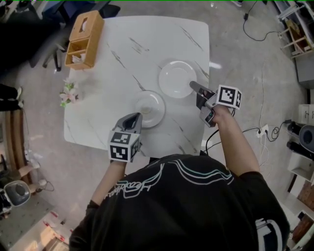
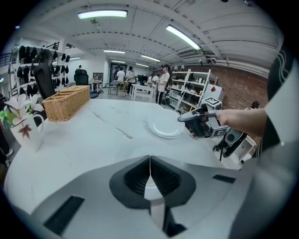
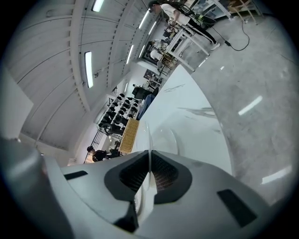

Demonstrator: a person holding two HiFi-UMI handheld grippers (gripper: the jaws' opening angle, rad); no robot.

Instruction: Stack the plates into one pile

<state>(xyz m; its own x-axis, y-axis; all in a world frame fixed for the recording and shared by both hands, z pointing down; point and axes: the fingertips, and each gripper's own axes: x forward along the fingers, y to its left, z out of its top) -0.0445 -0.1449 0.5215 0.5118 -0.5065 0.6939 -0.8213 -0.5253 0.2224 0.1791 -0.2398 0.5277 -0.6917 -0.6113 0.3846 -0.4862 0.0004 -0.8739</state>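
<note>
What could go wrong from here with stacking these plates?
The right gripper pinches the larger plate only by its thin rim, so it could slip or tilt out when lifted. The smaller plate sits close by with the left gripper by its edge; the plates may clash.

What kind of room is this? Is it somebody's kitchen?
Probably not a kitchen. It looks like a big workshop or lab hall: long ceiling strip lights, metal storage shelves, and cables trailing over a bare concrete floor.
</note>
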